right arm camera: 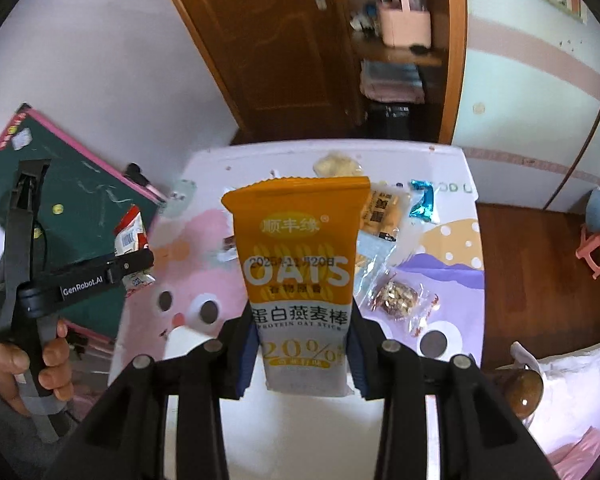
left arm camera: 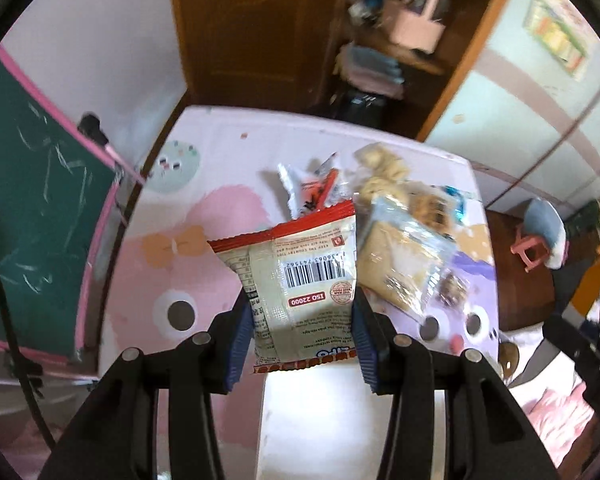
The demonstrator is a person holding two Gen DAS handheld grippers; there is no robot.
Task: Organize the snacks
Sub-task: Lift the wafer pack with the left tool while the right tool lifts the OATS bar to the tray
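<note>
Left claw [left arm camera: 302,320] clenched on a cream-and-red snack packet [left arm camera: 296,280], blue pads pinching its two sides, packet hanging clear above the tabletop [left arm camera: 220,152]. Right claw [right arm camera: 302,344] gripping an orange oat bar packet [right arm camera: 300,264] the same way, low on the wrapper, most of it sticking out past the pads.

Rest of the snack pile [left arm camera: 404,232] sitting loose toward the far right corner of the tabletop: clear-wrapped crackers, a nut bar [right arm camera: 396,300], a blue-foil candy [right arm camera: 422,200] near the far edge.

Stuff that could go sideways, just guessing:
- Slippery film plus side-only pinch, so either packet could slide out or twist on a quick swing.
- Long overhang on the oat bar packet, likely to flop and clip the pile if carried low over it.
- Both claws up close together, left one visible just off the tabletop's left edge in the right wrist view, so a crossing path could knock them.
- Green chalkboard [right arm camera: 84,200] leaning right beside the left edge, easy to bump.

Open room: near half and left side of the tabletop bare, plenty of landing space. No bin or box visible anywhere, so drop spot unclear.
</note>
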